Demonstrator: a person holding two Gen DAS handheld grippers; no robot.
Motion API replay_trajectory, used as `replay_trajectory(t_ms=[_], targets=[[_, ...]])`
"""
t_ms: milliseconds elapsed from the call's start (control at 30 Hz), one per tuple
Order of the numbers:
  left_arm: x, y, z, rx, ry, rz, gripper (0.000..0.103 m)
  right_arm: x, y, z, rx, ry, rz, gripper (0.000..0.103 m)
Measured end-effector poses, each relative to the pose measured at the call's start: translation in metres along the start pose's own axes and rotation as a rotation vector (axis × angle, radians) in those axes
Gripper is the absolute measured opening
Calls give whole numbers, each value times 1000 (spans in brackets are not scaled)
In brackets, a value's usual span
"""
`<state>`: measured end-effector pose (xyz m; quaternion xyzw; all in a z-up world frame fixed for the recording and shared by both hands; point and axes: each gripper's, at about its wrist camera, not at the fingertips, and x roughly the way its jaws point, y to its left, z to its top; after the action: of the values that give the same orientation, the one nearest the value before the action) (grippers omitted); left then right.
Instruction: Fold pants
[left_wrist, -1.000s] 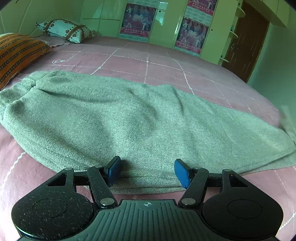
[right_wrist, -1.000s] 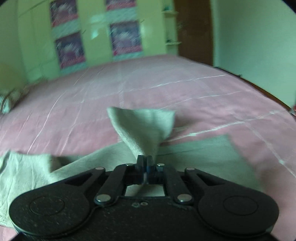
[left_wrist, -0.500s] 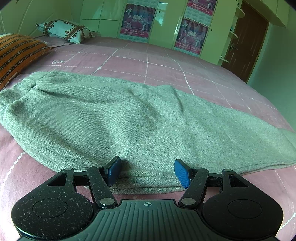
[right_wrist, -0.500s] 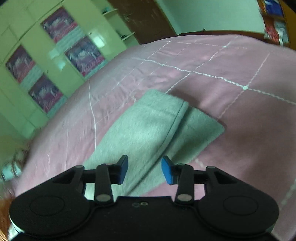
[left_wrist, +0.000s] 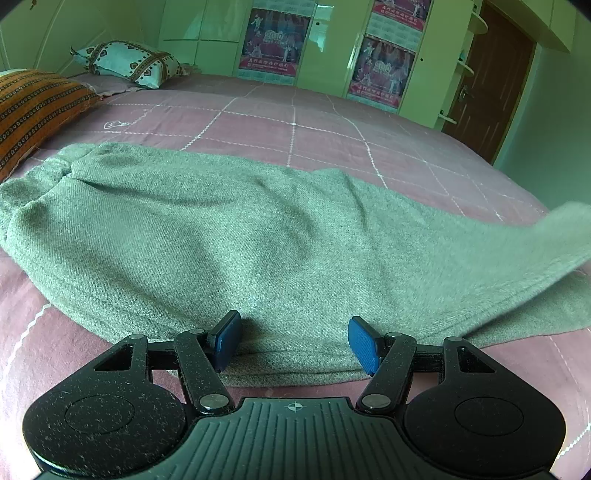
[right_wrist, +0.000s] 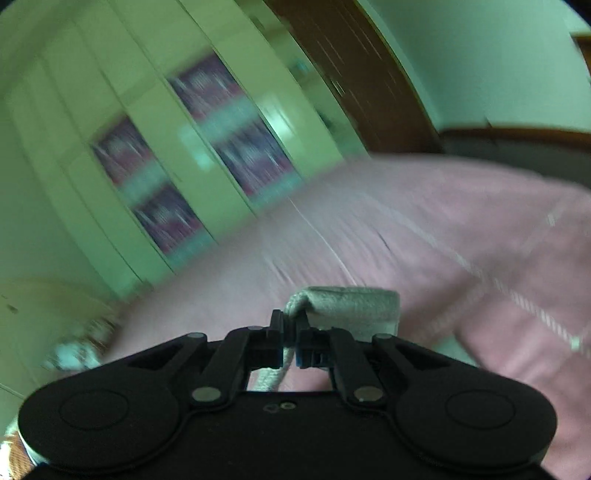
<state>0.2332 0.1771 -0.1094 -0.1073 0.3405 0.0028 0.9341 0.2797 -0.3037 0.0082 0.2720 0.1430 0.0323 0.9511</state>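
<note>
Grey-green pants (left_wrist: 229, 236) lie lengthwise across the pink bed (left_wrist: 295, 125), waist end at the left. My left gripper (left_wrist: 293, 341) stands open, its blue pads over the near edge of the cloth, gripping nothing. At the right of the left wrist view the leg end (left_wrist: 554, 236) is lifted off the bed and blurred. In the right wrist view my right gripper (right_wrist: 290, 332) is shut on that leg end of the pants (right_wrist: 351, 304), a fold of cloth sticking out past the fingers. This view is tilted and smeared by motion.
An orange patterned pillow (left_wrist: 33, 107) and a white heart-print pillow (left_wrist: 129, 62) lie at the bed's far left. Green wardrobes with posters (left_wrist: 380, 70) and a brown door (left_wrist: 487, 85) stand beyond the bed.
The right gripper let go of the leg end, opened above it lying flat, then shut on it again and lifted it. The left gripper has not moved.
</note>
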Motion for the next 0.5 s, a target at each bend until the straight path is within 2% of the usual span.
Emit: replay_trajectory(t_ms=[33, 67, 100, 167, 200, 300, 433, 500], targets=[[0, 1, 0, -1, 0, -1, 64, -4, -10, -10, 3, -3, -30, 0], [0, 1, 0, 0, 0, -1, 64, -1, -30, -27, 51, 33, -87, 0], [1, 1, 1, 2, 1, -1, 64, 8, -50, -43, 113, 104, -153, 0], [0, 1, 1, 6, 5, -1, 64, 22, -83, -74, 185, 226, -220, 0], [0, 1, 1, 8, 7, -1, 64, 22, -92, -83, 210, 238, -234, 0], [0, 1, 2, 10, 9, 0, 64, 14, -107, -91, 285, 208, -228, 6], [0, -2, 0, 13, 6, 9, 64, 4, -122, -87, 360, 139, -238, 10], [0, -3, 1, 14, 7, 10, 64, 12, -134, -87, 414, 138, -249, 10]])
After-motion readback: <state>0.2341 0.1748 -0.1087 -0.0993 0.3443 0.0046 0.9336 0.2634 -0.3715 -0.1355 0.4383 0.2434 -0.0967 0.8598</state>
